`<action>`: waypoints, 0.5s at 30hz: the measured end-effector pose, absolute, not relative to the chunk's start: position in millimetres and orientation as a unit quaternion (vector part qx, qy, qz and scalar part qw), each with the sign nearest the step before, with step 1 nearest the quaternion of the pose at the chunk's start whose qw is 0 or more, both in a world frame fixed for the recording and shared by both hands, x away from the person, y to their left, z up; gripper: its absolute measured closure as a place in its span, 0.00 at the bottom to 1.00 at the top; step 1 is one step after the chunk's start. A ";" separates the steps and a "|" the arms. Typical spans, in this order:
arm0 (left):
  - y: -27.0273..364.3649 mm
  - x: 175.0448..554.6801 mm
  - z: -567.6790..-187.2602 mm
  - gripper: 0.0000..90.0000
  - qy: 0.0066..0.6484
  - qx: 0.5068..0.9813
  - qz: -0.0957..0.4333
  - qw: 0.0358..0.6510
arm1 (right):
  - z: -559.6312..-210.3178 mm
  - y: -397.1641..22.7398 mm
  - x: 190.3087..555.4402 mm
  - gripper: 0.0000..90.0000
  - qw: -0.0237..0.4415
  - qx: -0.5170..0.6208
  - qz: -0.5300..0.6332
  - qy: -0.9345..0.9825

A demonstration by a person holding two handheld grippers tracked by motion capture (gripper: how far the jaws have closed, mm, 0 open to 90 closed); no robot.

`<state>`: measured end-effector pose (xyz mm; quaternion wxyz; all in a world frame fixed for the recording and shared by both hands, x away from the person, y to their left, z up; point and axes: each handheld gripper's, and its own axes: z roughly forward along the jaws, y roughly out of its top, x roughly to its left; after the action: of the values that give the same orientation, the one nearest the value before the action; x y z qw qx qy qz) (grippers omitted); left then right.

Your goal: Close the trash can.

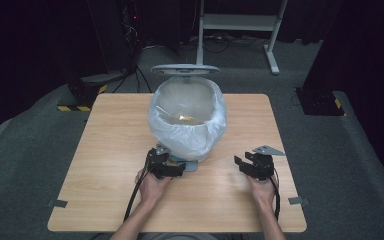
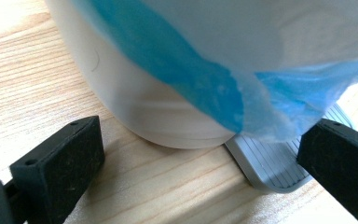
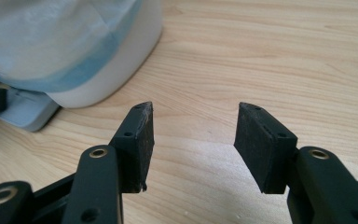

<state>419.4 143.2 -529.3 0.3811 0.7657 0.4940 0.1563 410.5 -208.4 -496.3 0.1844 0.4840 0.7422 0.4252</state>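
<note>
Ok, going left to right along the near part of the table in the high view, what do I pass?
Left gripper → grey pedal at the foot of the bag-lined bin → bare strip of table → right gripper.

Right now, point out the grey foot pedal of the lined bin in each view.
High view: the grey foot pedal pokes out at the bin's near base, right beside the left gripper.
Left gripper view: lower right, ribbed, under the blue-white bag's hem.
Right gripper view: far left edge, below the bag.
Shared landmark: the white bin wall standing on the wooden table.
</note>
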 end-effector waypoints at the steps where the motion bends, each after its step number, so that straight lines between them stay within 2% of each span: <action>1: 143.2 419.4 -529.3 0.01 0.494 0.766 0.156 0.381 | -497.7 -208.2 411.0 0.52 0.186 0.485 0.422 0.743; 15: 142.7 418.8 -529.1 0.02 0.496 0.762 0.153 0.386 | -510.5 -205.1 416.7 0.49 0.201 0.496 0.387 0.751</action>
<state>418.8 142.7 -529.1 0.3857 0.7625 0.4964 0.1531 416.7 -205.1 -510.5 0.2007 0.4961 0.7509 0.3868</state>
